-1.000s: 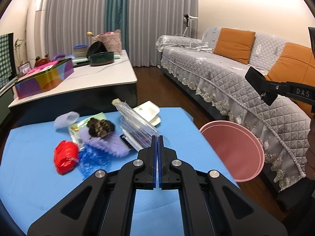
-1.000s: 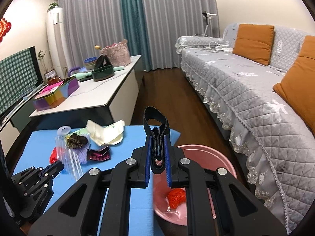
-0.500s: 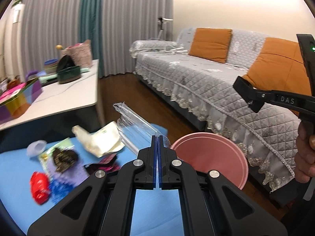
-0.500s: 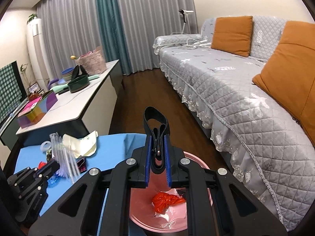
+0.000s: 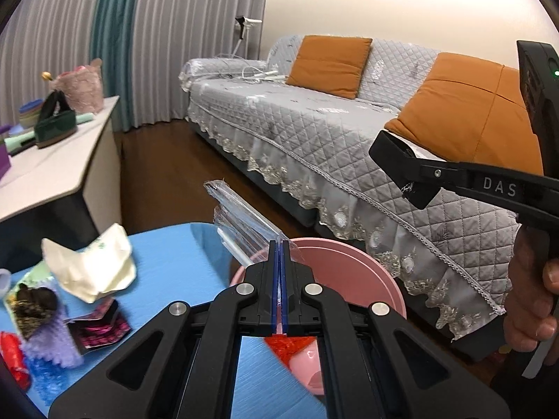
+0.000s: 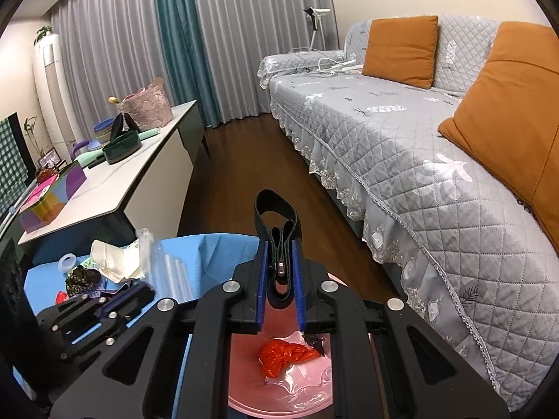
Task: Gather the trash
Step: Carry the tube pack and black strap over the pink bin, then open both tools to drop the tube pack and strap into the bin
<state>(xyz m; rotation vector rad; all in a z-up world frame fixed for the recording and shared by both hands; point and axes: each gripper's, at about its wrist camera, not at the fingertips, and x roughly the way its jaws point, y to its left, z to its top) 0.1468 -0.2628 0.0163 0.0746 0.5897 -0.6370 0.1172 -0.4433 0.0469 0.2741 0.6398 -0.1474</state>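
Here the left hand-held gripper (image 5: 278, 248) is clamped on a clear wrapper (image 5: 241, 220) at the counter's (image 5: 195, 251) right edge, above the pink basin (image 6: 279, 384); the right hand-held gripper (image 6: 279, 248) pinches a black strap (image 6: 277, 230) over it, its arms hiding part of the basin.

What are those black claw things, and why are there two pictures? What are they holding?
They are grabbers that a person holds, one in each hand. Each has a little camera looking along its two fingers, so you get one picture per hand. The left gripper is pinched shut on a clear plastic wrapper. The right gripper squeezes a folded black strap. Both are above a pink basin, which already holds red crumpled plastic. More rubbish, like a crumpled white paper, lies on the blue table. A hand shows at one edge.
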